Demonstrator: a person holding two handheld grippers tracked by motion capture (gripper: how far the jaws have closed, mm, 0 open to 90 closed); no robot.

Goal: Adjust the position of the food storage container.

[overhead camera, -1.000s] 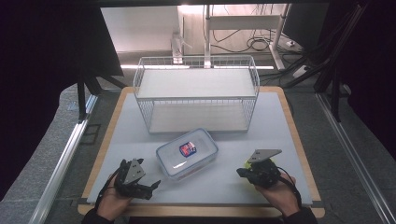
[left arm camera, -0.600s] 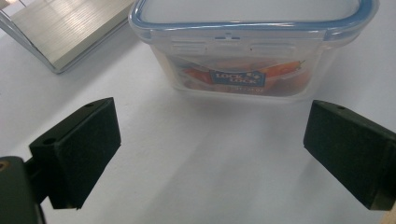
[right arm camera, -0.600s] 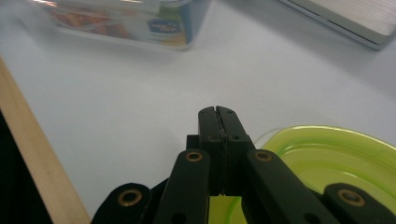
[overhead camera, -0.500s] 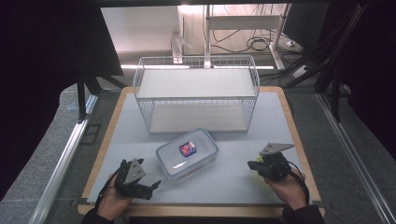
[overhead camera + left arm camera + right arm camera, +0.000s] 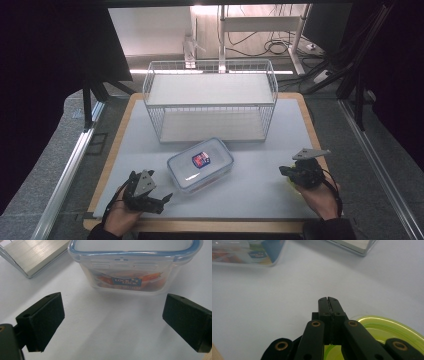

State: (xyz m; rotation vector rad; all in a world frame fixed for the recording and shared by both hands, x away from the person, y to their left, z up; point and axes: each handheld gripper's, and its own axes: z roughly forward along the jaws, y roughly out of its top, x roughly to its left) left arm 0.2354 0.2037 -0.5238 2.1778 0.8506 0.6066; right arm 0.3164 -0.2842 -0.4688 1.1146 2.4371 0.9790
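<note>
A clear lidded container (image 5: 200, 164) with a blue-edged lid and a red label lies on the white mat in front of a white wire rack (image 5: 210, 97). My left gripper (image 5: 162, 198) rests at the front left, jaws wide open and pointing at the container (image 5: 135, 270), which stands a short way ahead of my left gripper (image 5: 112, 320). My right gripper (image 5: 284, 171) sits at the front right, and the right gripper (image 5: 328, 301) has its jaws shut with nothing seen between the tips. A yellow-green round lid (image 5: 387, 327) lies flat under it, and the lid (image 5: 291, 186) peeks out beside the hand.
The mat lies on a wood-edged board (image 5: 116, 145). The rack's base plate (image 5: 35, 255) shows at the upper left of the left gripper view, and its corner (image 5: 354, 245) at the top of the right gripper view. Cables and table legs stand behind the rack.
My right gripper has shifted to the right, toward the board's right edge, and a little farther from the person. The left gripper and the container have stayed put.
</note>
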